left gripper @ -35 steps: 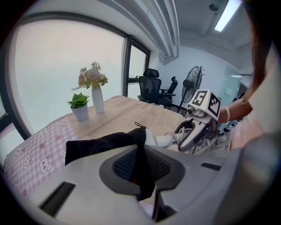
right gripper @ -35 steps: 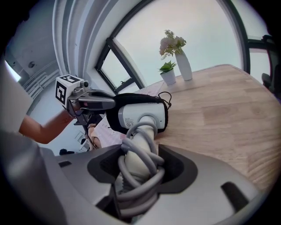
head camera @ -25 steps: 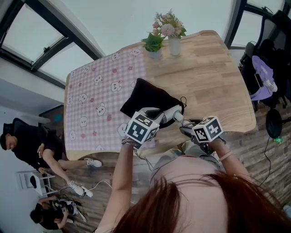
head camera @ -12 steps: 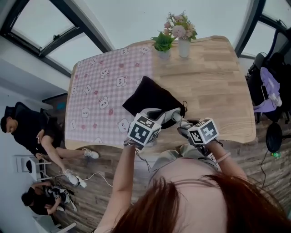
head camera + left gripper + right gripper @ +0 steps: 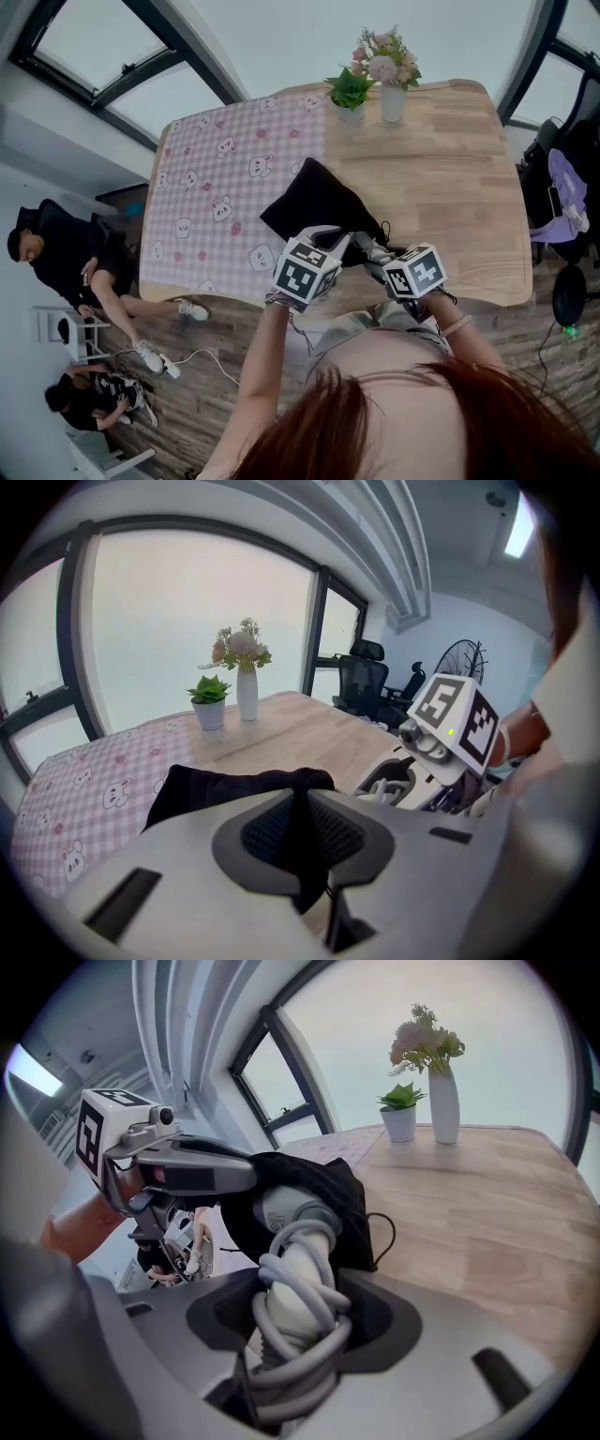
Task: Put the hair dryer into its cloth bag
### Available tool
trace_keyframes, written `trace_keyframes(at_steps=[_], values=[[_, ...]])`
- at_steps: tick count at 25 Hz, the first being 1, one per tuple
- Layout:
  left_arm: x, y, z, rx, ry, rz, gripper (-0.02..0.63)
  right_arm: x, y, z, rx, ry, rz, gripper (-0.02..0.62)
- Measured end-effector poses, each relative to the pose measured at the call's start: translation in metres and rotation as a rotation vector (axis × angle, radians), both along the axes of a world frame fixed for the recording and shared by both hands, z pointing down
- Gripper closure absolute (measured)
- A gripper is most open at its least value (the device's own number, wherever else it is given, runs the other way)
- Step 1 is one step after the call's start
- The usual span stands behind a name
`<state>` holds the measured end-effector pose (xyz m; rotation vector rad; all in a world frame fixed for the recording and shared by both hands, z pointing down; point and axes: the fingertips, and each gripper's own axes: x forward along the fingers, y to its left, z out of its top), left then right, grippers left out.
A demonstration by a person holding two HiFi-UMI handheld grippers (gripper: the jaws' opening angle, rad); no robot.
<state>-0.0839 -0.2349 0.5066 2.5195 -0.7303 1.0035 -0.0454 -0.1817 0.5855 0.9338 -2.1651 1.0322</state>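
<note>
Now left gripper (image 5: 300,803) tight on bag (image 5: 211,789), right gripper (image 5: 298,1288) wide round dryer (image 5: 281,1211).

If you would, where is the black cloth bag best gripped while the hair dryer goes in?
Grip the bag by the hem of its mouth, coming from the near side, as the left claw does: the mouth faces that way, and thin cloth pinches flat. That probably leaves the opening free for the hair dryer in the right claw.
</note>
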Motion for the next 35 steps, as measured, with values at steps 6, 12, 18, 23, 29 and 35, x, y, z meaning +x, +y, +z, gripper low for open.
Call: trace_keyframes(at_steps=[6,12,18,23,29,35], values=[[0.004,0.000,0.003,-0.022,0.011,-0.018,0.565,-0.007,-0.009,0.001,-0.012,-0.005,-0.011,0.360],[0.004,0.002,0.005,-0.031,0.023,-0.033,0.566,-0.011,-0.019,0.005,-0.021,-0.012,-0.010,0.360],[0.004,-0.001,0.004,-0.032,0.028,-0.052,0.568,-0.015,-0.032,0.006,-0.007,-0.014,-0.023,0.360],[0.004,-0.003,0.004,-0.037,0.032,-0.055,0.568,-0.020,-0.041,0.007,0.008,-0.005,-0.036,0.360],[0.006,0.002,0.003,-0.029,0.029,-0.044,0.568,-0.026,-0.047,0.007,0.015,-0.020,-0.044,0.360],[0.006,0.002,0.002,-0.038,0.062,-0.075,0.568,-0.034,-0.054,0.007,0.037,-0.041,-0.062,0.359]])
